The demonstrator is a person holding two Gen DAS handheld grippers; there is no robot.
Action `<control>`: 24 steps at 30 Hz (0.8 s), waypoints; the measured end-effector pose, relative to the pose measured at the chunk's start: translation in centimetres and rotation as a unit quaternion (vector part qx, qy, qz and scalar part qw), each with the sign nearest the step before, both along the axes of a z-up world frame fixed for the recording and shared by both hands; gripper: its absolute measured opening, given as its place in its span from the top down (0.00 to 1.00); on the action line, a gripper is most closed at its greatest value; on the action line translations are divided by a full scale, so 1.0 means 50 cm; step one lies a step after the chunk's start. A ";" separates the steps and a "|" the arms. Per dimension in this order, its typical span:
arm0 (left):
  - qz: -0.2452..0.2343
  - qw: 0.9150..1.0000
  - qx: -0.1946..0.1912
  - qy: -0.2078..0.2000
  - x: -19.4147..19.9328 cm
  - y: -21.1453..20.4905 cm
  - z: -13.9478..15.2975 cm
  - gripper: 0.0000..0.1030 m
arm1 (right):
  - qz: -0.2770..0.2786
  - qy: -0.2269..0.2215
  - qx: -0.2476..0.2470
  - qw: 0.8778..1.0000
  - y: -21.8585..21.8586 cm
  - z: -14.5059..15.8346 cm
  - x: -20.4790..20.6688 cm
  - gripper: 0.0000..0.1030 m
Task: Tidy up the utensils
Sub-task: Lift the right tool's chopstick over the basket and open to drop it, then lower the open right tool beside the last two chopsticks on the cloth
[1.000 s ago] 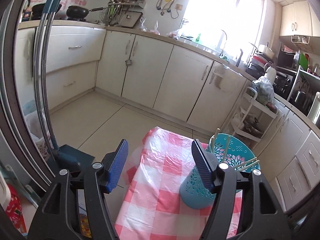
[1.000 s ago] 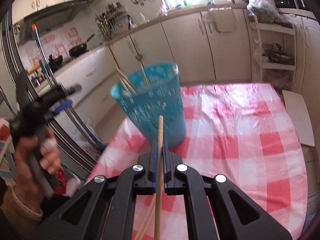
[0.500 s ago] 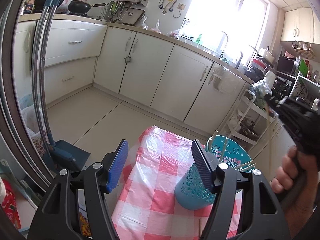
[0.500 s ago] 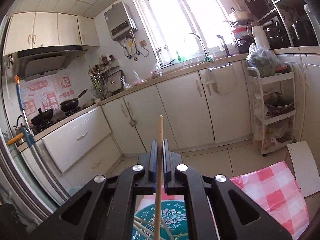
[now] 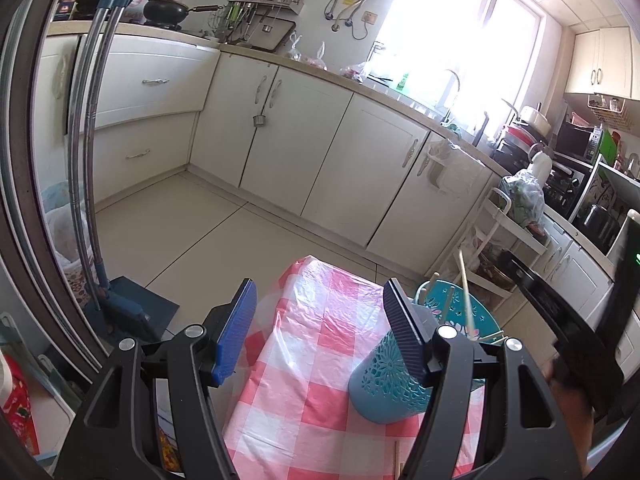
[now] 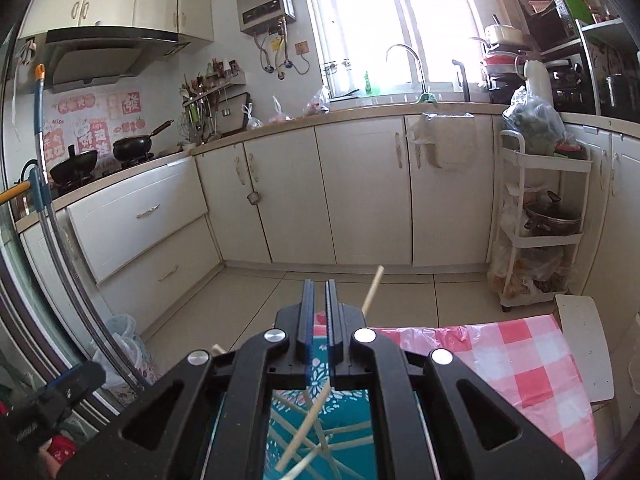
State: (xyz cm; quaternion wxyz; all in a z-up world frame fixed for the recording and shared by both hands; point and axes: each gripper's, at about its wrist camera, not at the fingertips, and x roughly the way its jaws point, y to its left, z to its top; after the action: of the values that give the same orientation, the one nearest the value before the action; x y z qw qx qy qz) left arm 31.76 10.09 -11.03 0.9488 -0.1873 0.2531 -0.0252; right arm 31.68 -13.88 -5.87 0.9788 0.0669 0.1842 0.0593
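Note:
A teal perforated utensil holder stands on the pink checked tablecloth, with several wooden chopsticks in it. My left gripper is open and empty, level with the holder's left side. My right gripper hangs right above the holder's mouth; its jaws stand slightly apart with nothing between them. A chopstick leans free just right of the fingers, and several more lie crossed inside the holder. The right gripper also shows at the right edge of the left wrist view.
Two more chopstick ends lie on the cloth near the front edge. The table ends at its far edge above the tiled floor. A white rack stands to the right, a dustpan and poles to the left.
My right gripper rose from table level to above the holder and let go of the chopstick, which now leans in the holder. My left gripper stayed open, almost still.

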 end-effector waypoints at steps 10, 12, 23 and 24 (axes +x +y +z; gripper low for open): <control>0.023 1.000 0.022 0.001 -0.004 0.014 -0.003 0.36 | 0.012 -0.010 -0.030 0.999 -0.015 -0.025 -0.221 0.78; 0.021 0.999 0.026 0.002 -0.006 0.014 -0.003 0.35 | 0.007 0.030 -0.021 0.999 -0.020 -0.063 -0.242 0.70; 0.011 1.000 0.023 0.009 -0.026 0.043 -0.007 0.27 | -0.006 0.185 -0.012 0.983 0.003 -0.249 -0.276 0.66; 0.011 1.000 0.021 0.011 -0.027 0.048 -0.009 0.27 | -0.006 0.190 -0.011 0.982 0.005 -0.254 -0.277 0.65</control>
State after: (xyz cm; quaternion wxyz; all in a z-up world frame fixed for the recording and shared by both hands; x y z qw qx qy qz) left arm 30.43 12.46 -11.45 0.9498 -0.1707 0.2620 -0.0069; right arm 17.83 -13.61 -18.59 0.9271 0.0672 0.3668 0.0375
